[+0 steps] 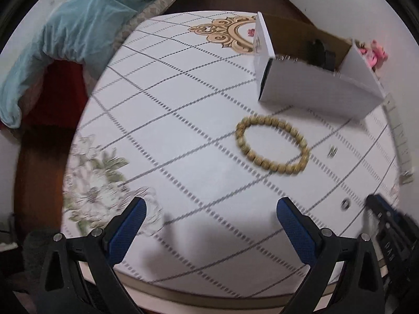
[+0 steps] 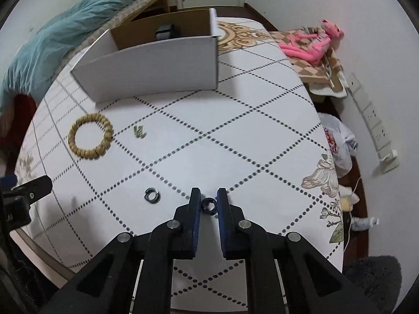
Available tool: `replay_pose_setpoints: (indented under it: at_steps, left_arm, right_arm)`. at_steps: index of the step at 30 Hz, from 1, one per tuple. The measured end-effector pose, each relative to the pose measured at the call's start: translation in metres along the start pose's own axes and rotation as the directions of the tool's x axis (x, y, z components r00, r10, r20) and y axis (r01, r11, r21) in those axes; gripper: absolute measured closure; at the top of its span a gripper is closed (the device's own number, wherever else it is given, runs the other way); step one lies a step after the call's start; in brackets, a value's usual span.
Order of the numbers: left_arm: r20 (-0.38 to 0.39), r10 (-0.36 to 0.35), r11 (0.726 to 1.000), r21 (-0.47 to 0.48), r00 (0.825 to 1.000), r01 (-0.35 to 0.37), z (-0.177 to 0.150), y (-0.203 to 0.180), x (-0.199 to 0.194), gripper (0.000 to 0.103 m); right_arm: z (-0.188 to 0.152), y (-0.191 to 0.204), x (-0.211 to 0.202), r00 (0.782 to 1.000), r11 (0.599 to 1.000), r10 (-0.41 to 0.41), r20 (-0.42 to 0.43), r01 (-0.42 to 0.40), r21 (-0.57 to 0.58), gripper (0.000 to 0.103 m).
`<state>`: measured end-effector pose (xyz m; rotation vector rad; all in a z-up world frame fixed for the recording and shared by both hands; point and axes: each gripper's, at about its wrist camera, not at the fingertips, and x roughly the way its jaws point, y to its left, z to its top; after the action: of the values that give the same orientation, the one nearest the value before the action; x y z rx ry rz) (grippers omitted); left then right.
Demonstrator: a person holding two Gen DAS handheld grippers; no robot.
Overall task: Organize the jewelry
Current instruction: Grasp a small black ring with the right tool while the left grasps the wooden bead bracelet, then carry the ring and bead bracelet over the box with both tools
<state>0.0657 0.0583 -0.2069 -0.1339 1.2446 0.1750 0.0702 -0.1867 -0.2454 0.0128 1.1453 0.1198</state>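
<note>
A tan beaded bracelet (image 1: 272,144) lies on the white patterned table (image 1: 183,130), in front of an open white cardboard box (image 1: 314,89). My left gripper (image 1: 210,222) is open and empty, hovering near the table's front edge, short of the bracelet. In the right wrist view the bracelet (image 2: 90,136) lies at the left, a small metal clasp (image 2: 140,131) beside it, and a dark ring (image 2: 152,195) nearer. My right gripper (image 2: 209,198) stands narrowly parted around a second dark ring (image 2: 208,206) on the table. The box (image 2: 157,70) holds a dark object (image 2: 167,32).
A teal blanket (image 1: 78,26) lies on a bed to the left. A pink plush toy (image 2: 311,44) rests on a stand to the right, with a power strip (image 2: 371,120) on the wall. Bags and bottles sit on the floor at the right.
</note>
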Motion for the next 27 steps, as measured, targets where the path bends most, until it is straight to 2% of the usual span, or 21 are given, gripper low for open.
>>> replay_pose_setpoints:
  at_steps: [3,5,7,9,11,12,13,14,16,22,27]
  left_arm:
    - [-0.01,-0.088,0.995,-0.053,0.996,0.087,0.016,0.002,0.006,0.002]
    - [-0.014,-0.109,0.992,-0.062,0.994,0.108,0.025,-0.001,0.011,0.007]
    - [-0.027,-0.113,0.992,-0.052,0.993,0.111,0.034,-0.008,0.019,0.03]
    - [-0.046,-0.106,0.994,-0.031,0.993,0.105,0.041,-0.016,0.03,0.04]
    - [-0.05,-0.086,0.996,0.008,0.995,0.086,0.045,-0.023,0.036,0.057]
    - [-0.056,-0.076,0.997,0.027,0.996,0.078,0.045,-0.027,0.039,0.07]
    - [-0.033,-0.05,0.997,0.055,0.998,0.052,0.045,-0.031,0.038,0.076]
    - [-0.027,-0.046,0.996,0.075,0.999,0.048,0.045,-0.035,0.038,0.079]
    - [-0.01,-0.039,0.994,0.098,0.999,0.039,0.044,-0.039,0.037,0.097]
    - [0.022,-0.096,0.992,0.085,0.995,0.094,0.042,-0.037,0.029,0.097]
    - [0.085,-0.131,0.986,0.114,0.988,0.121,0.034,-0.039,-0.006,0.097]
  right_arm:
    - [0.008,-0.006,-0.001,1.0,0.999,0.01,0.004,-0.01,0.034,0.09]
    - [0.016,-0.007,0.0,1.0,0.999,0.009,0.009,-0.01,0.044,0.09]
    - [0.023,-0.008,0.002,1.0,0.999,0.005,0.013,-0.005,0.054,0.09]
    - [0.03,-0.009,0.006,1.0,0.997,0.006,0.014,-0.007,0.071,0.09]
    - [0.035,-0.011,0.012,1.0,0.996,0.009,0.008,-0.01,0.091,0.09]
    - [0.038,-0.012,0.015,1.0,0.995,0.011,0.003,-0.011,0.098,0.09]
    - [0.039,-0.012,0.017,1.0,0.994,0.011,-0.002,-0.011,0.105,0.09]
    - [0.041,-0.013,0.019,1.0,0.994,0.01,-0.007,-0.009,0.108,0.09]
    - [0.042,-0.014,0.02,1.0,0.994,0.004,-0.01,-0.003,0.108,0.09]
    - [0.043,-0.016,0.019,1.0,0.994,0.004,-0.012,-0.002,0.107,0.09]
    - [0.044,-0.013,0.006,1.0,0.996,0.01,0.007,-0.011,0.085,0.09]
